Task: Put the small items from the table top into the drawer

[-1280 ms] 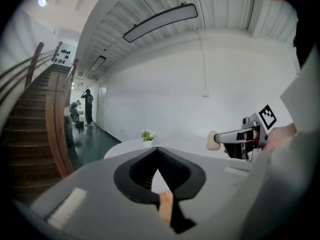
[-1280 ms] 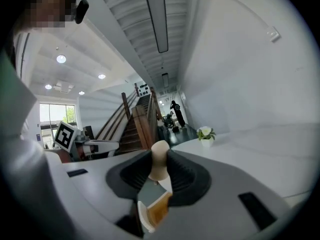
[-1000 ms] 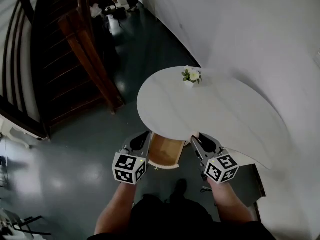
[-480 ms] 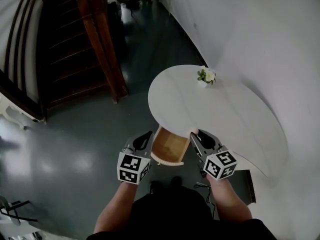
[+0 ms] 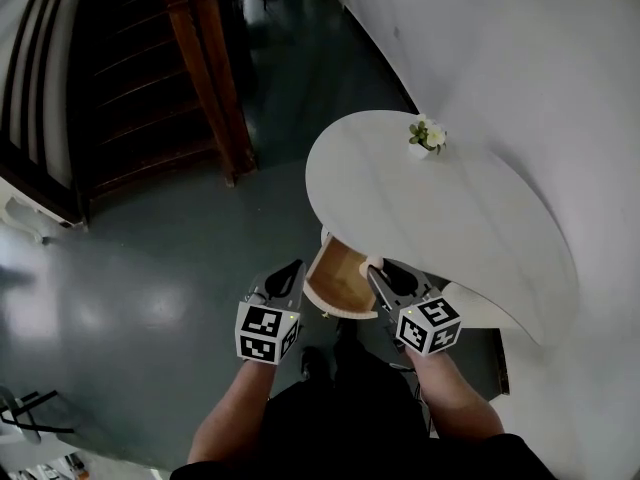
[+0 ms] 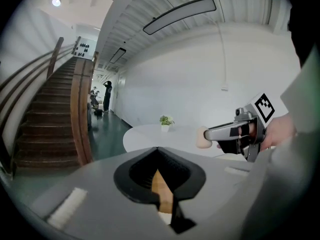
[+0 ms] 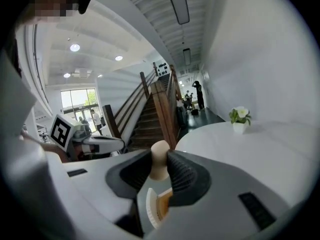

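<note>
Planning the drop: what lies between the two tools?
The open drawer sits between the left tool and the right tool, which grips a beige item; the head view shows it.

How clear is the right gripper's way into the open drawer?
Probably clear, yes. The right gripper, shut on a small beige piece, hangs at the right edge of the drawer, which stands pulled out from under the table, open on top, nothing visible over it.

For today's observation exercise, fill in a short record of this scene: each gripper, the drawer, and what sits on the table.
Right gripper: fingers shut on a small beige peg
Left gripper: fingers together, nothing between them
Drawer: open, under the near edge of the round white table
Table top: one small potted flower near the far edge
</note>
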Demonstrator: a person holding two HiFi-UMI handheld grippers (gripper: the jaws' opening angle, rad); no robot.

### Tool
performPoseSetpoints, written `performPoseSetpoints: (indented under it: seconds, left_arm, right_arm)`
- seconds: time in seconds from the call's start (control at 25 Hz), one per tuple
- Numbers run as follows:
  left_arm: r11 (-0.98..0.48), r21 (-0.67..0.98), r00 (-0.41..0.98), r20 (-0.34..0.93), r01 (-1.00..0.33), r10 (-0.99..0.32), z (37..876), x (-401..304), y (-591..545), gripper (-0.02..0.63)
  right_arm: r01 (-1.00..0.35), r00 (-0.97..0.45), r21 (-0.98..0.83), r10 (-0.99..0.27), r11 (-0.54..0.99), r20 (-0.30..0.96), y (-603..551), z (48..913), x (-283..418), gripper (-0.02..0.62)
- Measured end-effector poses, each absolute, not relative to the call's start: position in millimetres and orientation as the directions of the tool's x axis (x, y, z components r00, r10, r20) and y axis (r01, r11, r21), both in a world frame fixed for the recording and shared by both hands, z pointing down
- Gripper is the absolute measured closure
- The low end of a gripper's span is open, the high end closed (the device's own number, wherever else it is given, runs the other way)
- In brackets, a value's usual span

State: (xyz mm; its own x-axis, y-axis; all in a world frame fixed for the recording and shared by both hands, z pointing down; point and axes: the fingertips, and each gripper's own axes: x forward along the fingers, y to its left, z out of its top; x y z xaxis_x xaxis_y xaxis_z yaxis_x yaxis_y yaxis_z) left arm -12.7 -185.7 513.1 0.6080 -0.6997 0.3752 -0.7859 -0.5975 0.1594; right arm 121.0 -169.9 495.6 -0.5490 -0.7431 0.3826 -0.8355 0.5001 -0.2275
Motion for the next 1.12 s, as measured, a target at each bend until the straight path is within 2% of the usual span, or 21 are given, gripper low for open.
performPoseSetpoints:
  seconds: [0.24,0.48,1.12]
  left_arm:
    - [-0.568,0.171,0.582,0.411,-0.805,-0.702,547.2,0.9,-201.0,0.606]
    - [-0.542,0.204,0.569,0.458,-0.815,-0.683,581.1,5.2,-210.0,0.606]
    - [-0.499,0.278,0.558,0.577,-0.82,-0.596,678.1,7.0,-216.4,0.606]
  right_arm:
    - [-0.771,-0.615,-0.172,-0.645,0.613,0.454,-190.1,541.3,104.5,0.5]
    - [-0.711,-0.661,-0.212,-0.536,0.67,0.524,-188.9,591.6,87.0,0.499]
    - [-0.572,-0.622,-0.165,-0.294,0.804,0.726,-180.3,718.3,68.5,0.491]
